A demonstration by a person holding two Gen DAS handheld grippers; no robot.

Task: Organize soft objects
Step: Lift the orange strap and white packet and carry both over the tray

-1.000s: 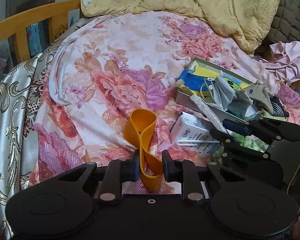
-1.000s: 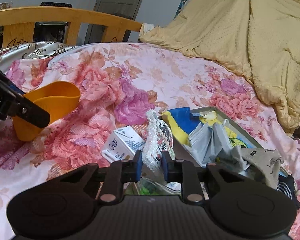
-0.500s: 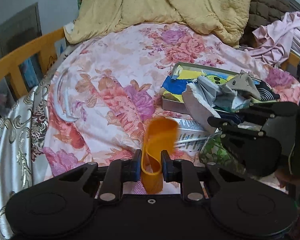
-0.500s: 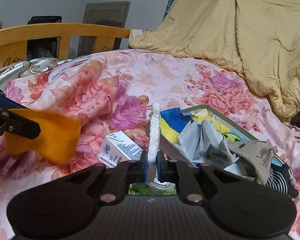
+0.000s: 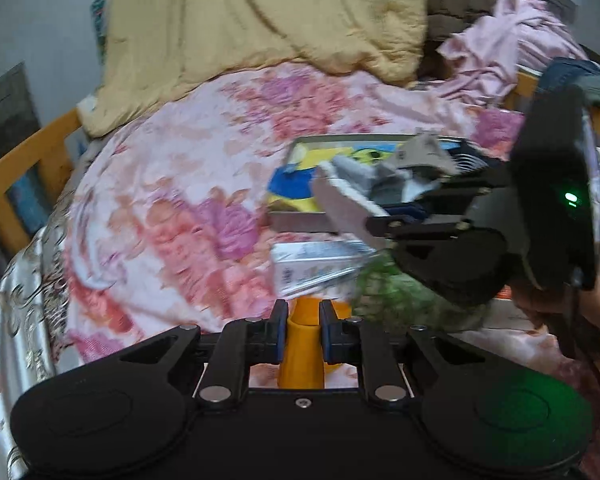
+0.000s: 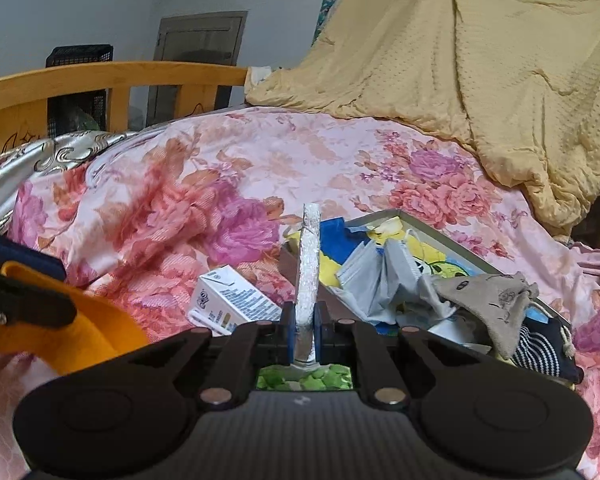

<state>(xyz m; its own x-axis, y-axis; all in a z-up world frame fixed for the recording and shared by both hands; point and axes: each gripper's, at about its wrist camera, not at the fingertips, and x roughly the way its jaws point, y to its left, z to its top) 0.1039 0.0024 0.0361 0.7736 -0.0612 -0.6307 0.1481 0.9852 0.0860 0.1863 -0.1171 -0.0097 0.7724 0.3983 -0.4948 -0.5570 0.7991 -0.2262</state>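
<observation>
My left gripper (image 5: 303,322) is shut on an orange rubber band (image 5: 302,354), held above the floral bedspread; the band also shows at the left of the right wrist view (image 6: 72,336). My right gripper (image 6: 303,322) is shut on a flat white sparkly pad (image 6: 308,264) that stands upright between the fingers; it shows in the left wrist view (image 5: 348,210) just left of the tray. The shallow tray (image 6: 420,218) holds face masks (image 6: 384,280), a beige pouch (image 6: 496,304) and a dark striped cloth (image 6: 540,350).
A small white carton (image 6: 230,304) lies on the bedspread beside the tray. A green-patterned item (image 5: 396,292) lies under my right gripper. A yellow blanket (image 6: 480,60) is piled at the back. A wooden bed rail (image 6: 100,80) runs along the left. Pink clothes (image 5: 512,48) lie far right.
My left gripper swung right with the orange band, which now hangs short between the fingers. My right gripper lifted the white pad upright and holds it steady near the tray.
</observation>
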